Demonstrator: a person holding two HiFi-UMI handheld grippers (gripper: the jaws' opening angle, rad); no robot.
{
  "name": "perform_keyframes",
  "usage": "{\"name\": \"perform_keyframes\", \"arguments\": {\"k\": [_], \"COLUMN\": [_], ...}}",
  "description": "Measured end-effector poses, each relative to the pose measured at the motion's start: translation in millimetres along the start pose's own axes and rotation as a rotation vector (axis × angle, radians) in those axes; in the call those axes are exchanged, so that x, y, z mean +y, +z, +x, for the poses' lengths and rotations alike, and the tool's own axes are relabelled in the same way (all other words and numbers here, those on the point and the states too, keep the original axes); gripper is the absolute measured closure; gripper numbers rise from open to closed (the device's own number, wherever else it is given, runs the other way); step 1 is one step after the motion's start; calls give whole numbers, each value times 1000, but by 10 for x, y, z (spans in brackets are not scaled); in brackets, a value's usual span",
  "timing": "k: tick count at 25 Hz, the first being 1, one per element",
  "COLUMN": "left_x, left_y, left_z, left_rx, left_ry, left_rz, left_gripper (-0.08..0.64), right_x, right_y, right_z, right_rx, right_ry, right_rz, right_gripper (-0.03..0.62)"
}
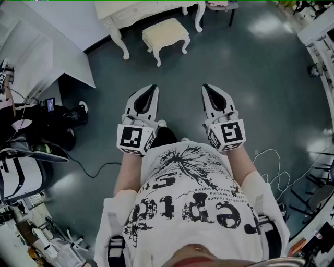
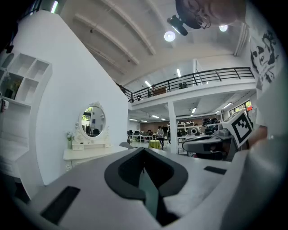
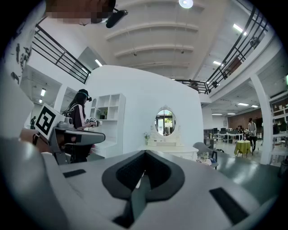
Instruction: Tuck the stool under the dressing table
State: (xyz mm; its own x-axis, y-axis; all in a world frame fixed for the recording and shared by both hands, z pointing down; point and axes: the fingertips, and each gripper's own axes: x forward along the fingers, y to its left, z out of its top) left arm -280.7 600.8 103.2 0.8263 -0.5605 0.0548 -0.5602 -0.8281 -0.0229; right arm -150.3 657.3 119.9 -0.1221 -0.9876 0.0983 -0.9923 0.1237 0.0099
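Far left of the left jaws, a seated person in black clothes point(image 1: 49, 119) is by a white partition wall point(image 1: 49, 57), well apart from both grippers. The left gripper point(image 1: 148, 94) is held at the person's waist, pointing forward over the dark grey floor point(image 1: 261, 78). In its own view the left gripper point(image 2: 144, 152) has its jaws pressed together at the tips with nothing between them. Beyond them and to their left stands the white dressing table point(image 2: 90, 152), carrying an oval mirror in a carved white frame point(image 2: 93, 120).

Ahead of both pairs of jaws, and roughly between the lines they point along, the cream padded stool with curved white legs point(image 1: 166, 35) stands on the floor. It is well apart from the jaws and just in front of the dressing table point(image 1: 136, 11), between that table's front legs. Its whole seat shows, clear of the table top.

The right gripper point(image 1: 211, 94) is level with the left one and near it, not touching. In its own view the right gripper point(image 3: 144, 155) also has its jaws closed tip to tip and empty, with the mirror point(image 3: 165, 122) straight beyond them. To the right of the right jaws, a thin white cable point(image 1: 271, 161) lies looped on the floor.
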Motion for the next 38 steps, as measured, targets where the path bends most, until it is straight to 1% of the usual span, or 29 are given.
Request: {"name": "perform_keyframes", "arguments": {"k": [8,11,13,19,23,27,31,38], "left_x": [-250,-440,-463,-292,-154,98,405,1099], "left_y": [111,180,157,-145,-316,-387,-417,-595], "left_z": [-174,-295,-252,165,301,565,1028,1973], "left_rx": [4,13,19,53,88,96,102,149], "left_ry": [-20,-17,-18,-24,-18,-14,-26,-32], "left_rz": [1,6,2,-29,-39,-55,-70,-133], "left_gripper": [540,540,540,540,540,540,540,540], "right_x": [98,99,21,-355,-456,-566,-745,-1282], "right_y": [72,135,114,-230,-370,-443,-487,-518], "right_z": [-321,-564,-584,-255,-81,226,676,1674], "right_rx": [3,-9,-10,50,77,100,142,211], "right_ry": [-4,-8,-26,-72,-81,-83,-60,-69], "right_rz": [-2,24,52,86,91,79,64,81], "right_gripper": [575,575,575,575,575,575,575,575]}}
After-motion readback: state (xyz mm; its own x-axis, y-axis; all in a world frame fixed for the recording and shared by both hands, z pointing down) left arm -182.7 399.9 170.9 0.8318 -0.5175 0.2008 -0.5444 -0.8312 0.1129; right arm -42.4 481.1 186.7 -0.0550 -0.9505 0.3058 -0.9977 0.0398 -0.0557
